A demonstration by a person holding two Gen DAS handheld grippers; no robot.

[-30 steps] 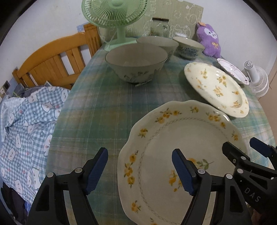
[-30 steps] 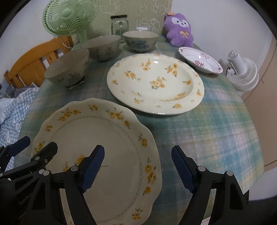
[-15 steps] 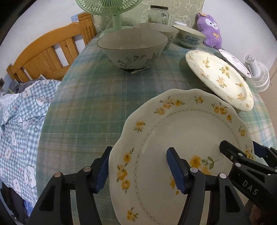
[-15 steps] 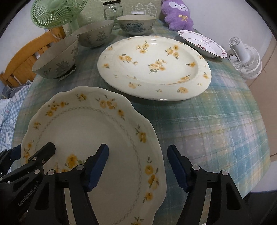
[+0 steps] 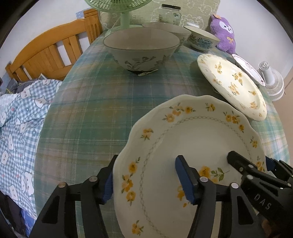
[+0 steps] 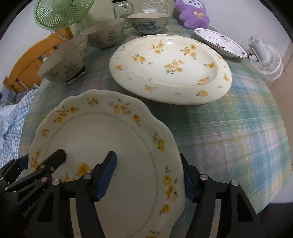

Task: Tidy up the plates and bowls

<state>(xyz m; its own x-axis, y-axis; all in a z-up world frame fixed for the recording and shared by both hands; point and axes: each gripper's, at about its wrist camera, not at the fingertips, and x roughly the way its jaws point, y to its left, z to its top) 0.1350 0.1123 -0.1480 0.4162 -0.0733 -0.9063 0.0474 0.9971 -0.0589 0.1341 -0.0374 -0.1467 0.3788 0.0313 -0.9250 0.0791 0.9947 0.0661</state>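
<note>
A scalloped cream plate [image 5: 201, 137] with yellow flowers lies on the green plaid tablecloth [image 5: 87, 113], nearest to me. My left gripper [image 5: 146, 181] straddles its left rim, one finger outside the edge and one over the plate's face. Its jaws are closing and the inner pad stands clear of the plate. My right gripper [image 6: 148, 175] straddles the right rim of the same plate [image 6: 109, 137] in the same way, also closing. Each gripper shows in the other's view: the right gripper [image 5: 250, 161] and the left gripper [image 6: 42, 159].
Behind lie a large yellow-flowered plate [image 6: 170, 67] and a pink-rimmed plate [image 6: 219, 42]. Two grey bowls [image 6: 64, 60] [image 6: 104, 33] and a blue-patterned bowl [image 6: 148, 22] stand at the back. A green fan [image 6: 60, 12], jar [image 6: 122, 9], purple plush [image 6: 194, 14] and white fan [image 6: 265, 60] ring the table; a wooden bed frame [image 5: 45, 55] stands left.
Both grippers have come down and forward onto the scalloped plate's rims, and both pairs of jaws have narrowed. The plate looms larger in both views.
</note>
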